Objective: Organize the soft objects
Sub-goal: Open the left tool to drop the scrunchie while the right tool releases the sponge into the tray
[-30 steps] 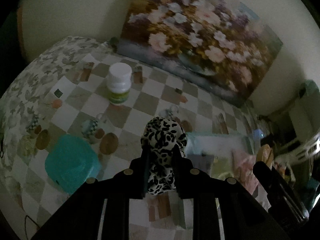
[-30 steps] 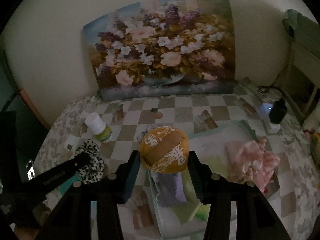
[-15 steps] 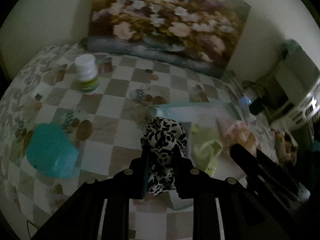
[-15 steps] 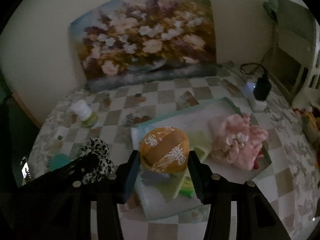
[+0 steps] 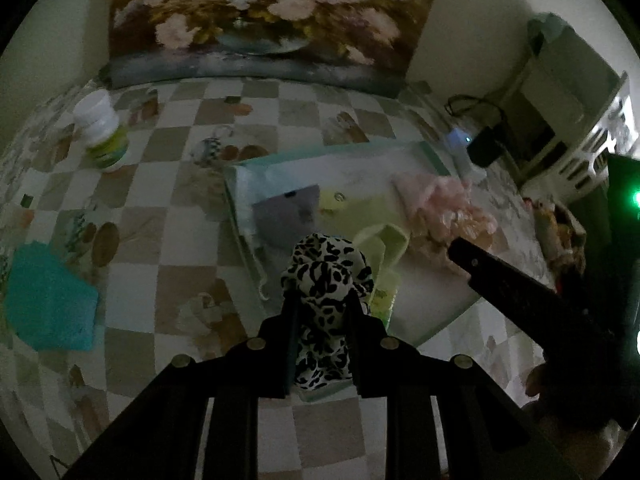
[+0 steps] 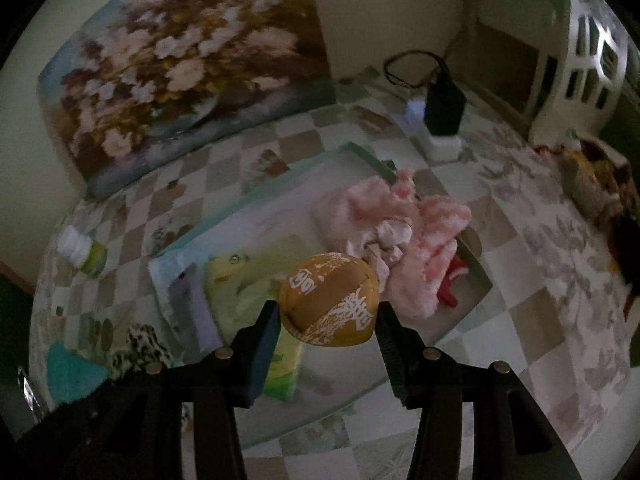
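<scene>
We hold in our left gripper [image 5: 323, 300] a soft piece with black spots on white, the spotted fabric toy [image 5: 325, 276]; the jaws are pressed on it and it bulges above them. Our right gripper [image 6: 326, 320] is clamped on the orange ball [image 6: 330, 300], round, with white printed signs. Both hang over the pale green tray [image 6: 362, 151] on the checked tablecloth [image 5: 168, 248], where a pink fluffy cloth [image 6: 400, 236] and a light green cloth [image 6: 248, 276] lie.
</scene>
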Tool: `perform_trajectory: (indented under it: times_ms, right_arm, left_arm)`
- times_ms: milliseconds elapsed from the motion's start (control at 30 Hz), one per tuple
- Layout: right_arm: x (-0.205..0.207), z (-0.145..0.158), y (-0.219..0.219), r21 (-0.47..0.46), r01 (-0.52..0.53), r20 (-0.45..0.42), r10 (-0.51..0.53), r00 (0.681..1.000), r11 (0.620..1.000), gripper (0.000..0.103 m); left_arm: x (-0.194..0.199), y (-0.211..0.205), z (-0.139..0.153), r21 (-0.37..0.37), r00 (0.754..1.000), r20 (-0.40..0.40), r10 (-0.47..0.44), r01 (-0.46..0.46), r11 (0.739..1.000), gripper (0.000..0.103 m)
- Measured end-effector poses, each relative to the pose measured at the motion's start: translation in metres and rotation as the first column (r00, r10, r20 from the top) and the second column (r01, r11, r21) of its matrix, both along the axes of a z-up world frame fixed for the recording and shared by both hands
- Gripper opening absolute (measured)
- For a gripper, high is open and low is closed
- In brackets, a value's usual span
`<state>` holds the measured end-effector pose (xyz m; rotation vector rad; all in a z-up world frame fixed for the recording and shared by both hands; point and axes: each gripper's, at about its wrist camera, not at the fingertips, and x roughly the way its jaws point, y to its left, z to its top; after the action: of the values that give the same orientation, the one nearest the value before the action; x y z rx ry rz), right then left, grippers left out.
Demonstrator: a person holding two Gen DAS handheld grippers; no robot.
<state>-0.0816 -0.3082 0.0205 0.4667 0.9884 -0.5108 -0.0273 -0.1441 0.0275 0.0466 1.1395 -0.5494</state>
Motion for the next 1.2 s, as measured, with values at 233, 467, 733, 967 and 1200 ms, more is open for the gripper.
perform_trajectory:
  times_ms: [233, 467, 733, 967, 1200]
  right_arm:
    - [0.003, -0.010, -0.006, 0.003, 0.013, -0.026, -0.013, 1.000, 1.000, 0.052]
    - [0.007, -0.018, -0.004, 0.027, 0.002, -0.045, -0.001, 0.999, 1.000, 0.052]
    - [0.008, -0.021, -0.005, 0.031, 0.003, -0.054, -0.002, 0.999, 1.000, 0.052]
    - [0.009, -0.023, -0.007, 0.031, 0.011, -0.069, -0.009, 0.998, 0.999, 0.060]
    - [0.009, -0.025, -0.010, 0.006, 0.031, -0.103, -0.030, 0.994, 1.000, 0.082]
  left_arm:
    - [0.002, -0.014, -0.010, 0.013, 1.000, 0.000, -0.024, 0.024, 1.000, 0.022]
    - [0.005, -0.020, -0.016, 0.008, 0.999, 0.008, -0.032, 0.032, 0.999, 0.023]
    - [0.007, -0.022, -0.015, -0.023, 0.999, -0.013, -0.033, 0.032, 0.999, 0.037]
    - [0.009, -0.014, -0.007, -0.028, 1.000, 0.016, 0.003, -0.002, 1.000, 0.053]
    - [0.021, 0.008, -0.006, 0.048, 0.990, 0.056, 0.128, -0.131, 0.990, 0.077]
